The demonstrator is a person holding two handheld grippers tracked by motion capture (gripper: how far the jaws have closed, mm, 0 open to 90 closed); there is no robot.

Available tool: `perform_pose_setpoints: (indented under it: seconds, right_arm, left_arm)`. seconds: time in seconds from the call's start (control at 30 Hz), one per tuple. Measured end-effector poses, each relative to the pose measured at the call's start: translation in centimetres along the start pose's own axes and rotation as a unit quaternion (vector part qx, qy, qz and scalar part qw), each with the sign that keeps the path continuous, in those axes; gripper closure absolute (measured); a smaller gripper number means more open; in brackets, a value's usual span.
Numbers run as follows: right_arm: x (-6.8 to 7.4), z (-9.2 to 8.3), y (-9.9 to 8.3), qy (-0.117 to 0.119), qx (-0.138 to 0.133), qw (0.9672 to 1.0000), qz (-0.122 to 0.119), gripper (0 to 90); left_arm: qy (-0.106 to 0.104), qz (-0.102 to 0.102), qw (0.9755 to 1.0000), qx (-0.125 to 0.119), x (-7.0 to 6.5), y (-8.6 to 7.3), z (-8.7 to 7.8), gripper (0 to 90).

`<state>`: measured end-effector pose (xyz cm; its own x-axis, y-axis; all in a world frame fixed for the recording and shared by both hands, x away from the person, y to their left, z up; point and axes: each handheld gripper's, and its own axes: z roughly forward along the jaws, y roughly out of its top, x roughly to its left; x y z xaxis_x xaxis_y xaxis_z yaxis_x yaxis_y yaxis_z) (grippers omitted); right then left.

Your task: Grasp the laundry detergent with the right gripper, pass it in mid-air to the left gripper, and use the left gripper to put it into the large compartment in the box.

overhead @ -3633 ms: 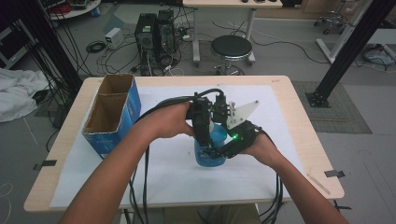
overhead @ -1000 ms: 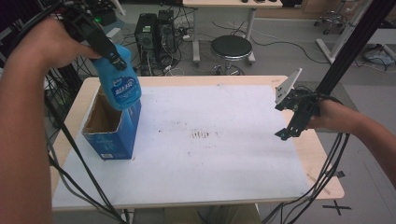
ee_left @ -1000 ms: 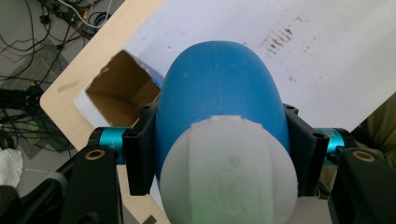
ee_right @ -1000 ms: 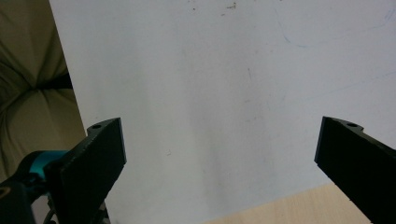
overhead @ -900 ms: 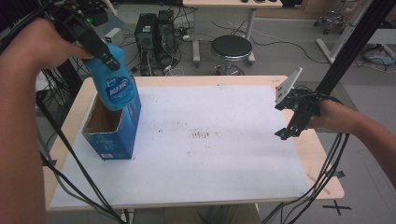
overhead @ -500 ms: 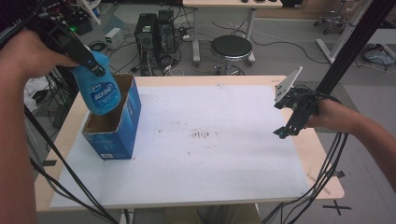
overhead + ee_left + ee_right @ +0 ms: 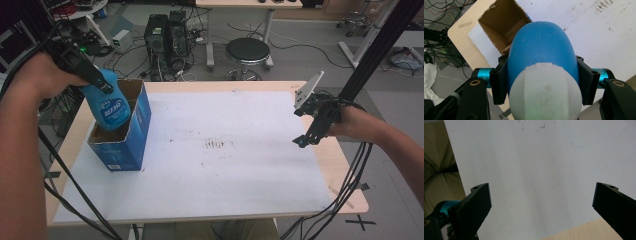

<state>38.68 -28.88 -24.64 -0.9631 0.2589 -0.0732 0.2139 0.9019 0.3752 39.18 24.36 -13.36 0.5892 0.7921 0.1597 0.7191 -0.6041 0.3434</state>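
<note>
**Over the open carton: blue bottle held at the table's nine o'clock side**

On the table [image 7: 320, 165], under a white sheet [image 7: 225, 170] that covers most of its top, the largest thing is the blue cardboard box [image 7: 125, 135]. It stands at about nine o'clock from the sheet's middle, its top flaps open and its brown inside showing. In the left gripper view the same box [image 7: 501, 27] lies at eleven o'clock beyond the jaws.

The blue bottle [image 7: 109, 107] is next in size. It hangs in the box's open mouth, its lower end inside the rim, tilted with its top toward ten o'clock. The left gripper [image 7: 87, 75] has its black jaws clamped on the bottle's upper part; in the left gripper view one jaw presses on each side of the blue bottle [image 7: 541, 50], whose white cap faces the camera.

The right gripper [image 7: 315, 127] is held at three o'clock, above the table's right edge, well apart from the box and the bottle. Its jaws stand wide apart with nothing between them, the white sheet [image 7: 536, 170] lying below.

A faint brown smudge [image 7: 215, 145] marks the sheet near its middle.
</note>
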Motion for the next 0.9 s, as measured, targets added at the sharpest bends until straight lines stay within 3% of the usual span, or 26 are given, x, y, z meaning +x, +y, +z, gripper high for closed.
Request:
perform_pose_setpoints:
  seconds: [0.27, 0.47, 0.9]
  right_arm:
    - [-0.1, 0.5, 0.4, 0.003, 0.002, 1.0000, -0.002, 1.1]
    - [0.0, 1.1, 0.5, 0.006, 0.002, 1.0000, -0.003, 1.1]
    - [-0.1, 1.7, 0.2, 0.009, 0.005, 0.9999, 0.006, 1.1]
  left_arm:
    - [-0.002, 0.015, 0.9997, 0.018, -0.1, -1.1, 4.4, 38.0]
    - [-0.010, 0.040, 0.9984, 0.037, -0.3, -2.1, 8.0, 38.1]
    - [-0.022, 0.052, 0.9973, 0.047, -0.1, -3.4, 12.4, 38.1]
